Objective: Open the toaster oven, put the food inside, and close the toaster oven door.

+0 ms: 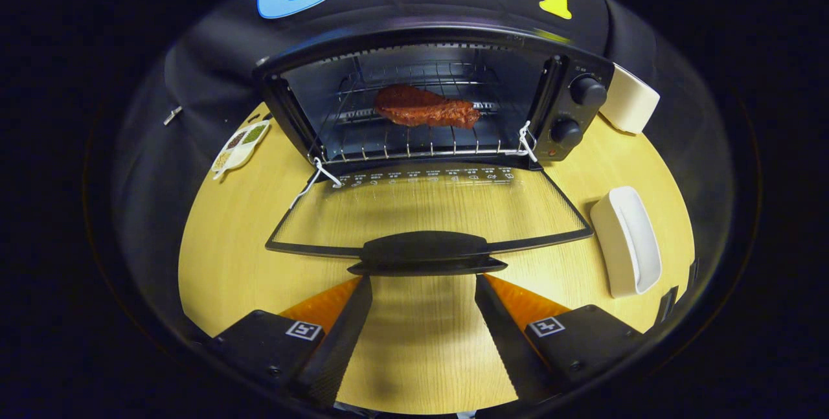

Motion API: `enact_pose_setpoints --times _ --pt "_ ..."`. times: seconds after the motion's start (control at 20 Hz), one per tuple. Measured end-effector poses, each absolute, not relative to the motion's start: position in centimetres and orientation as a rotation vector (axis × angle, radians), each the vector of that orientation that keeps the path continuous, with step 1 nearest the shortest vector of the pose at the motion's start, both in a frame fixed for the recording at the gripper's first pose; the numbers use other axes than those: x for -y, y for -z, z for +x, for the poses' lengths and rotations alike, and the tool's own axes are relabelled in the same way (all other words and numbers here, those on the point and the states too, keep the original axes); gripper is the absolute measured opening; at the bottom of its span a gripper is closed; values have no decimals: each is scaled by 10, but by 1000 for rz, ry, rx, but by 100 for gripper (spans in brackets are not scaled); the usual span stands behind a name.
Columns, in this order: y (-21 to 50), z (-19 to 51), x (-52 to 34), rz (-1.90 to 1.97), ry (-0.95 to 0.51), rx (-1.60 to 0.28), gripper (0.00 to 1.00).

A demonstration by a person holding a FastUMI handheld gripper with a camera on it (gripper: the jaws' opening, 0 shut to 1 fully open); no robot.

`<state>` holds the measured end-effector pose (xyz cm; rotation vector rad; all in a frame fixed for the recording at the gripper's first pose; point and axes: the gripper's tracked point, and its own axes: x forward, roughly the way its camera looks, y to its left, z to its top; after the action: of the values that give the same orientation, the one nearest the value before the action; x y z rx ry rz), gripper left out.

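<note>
We see a seasoning tray (239,147) at the wooden table's (220,257) left edge, two white dishes (627,241) at its right.

On my fingers (304,330) I carry square black-and-white marker tags, one on each, coded patterns and no words. A row of small white symbols runs along the top edge of the toaster oven door (424,212), nearest the hinge, too small for me to read.

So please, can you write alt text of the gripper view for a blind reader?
A toaster oven stands open on a wooden table, a piece of meat on its rack. The open gripper sits empty just before the lowered door's handle.
</note>
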<state>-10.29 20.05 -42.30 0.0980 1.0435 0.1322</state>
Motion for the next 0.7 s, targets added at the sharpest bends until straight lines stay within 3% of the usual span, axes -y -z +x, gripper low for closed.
enact_pose_setpoints --times 0.7 --pt "332 -53 -196 135 -154 -825 99"
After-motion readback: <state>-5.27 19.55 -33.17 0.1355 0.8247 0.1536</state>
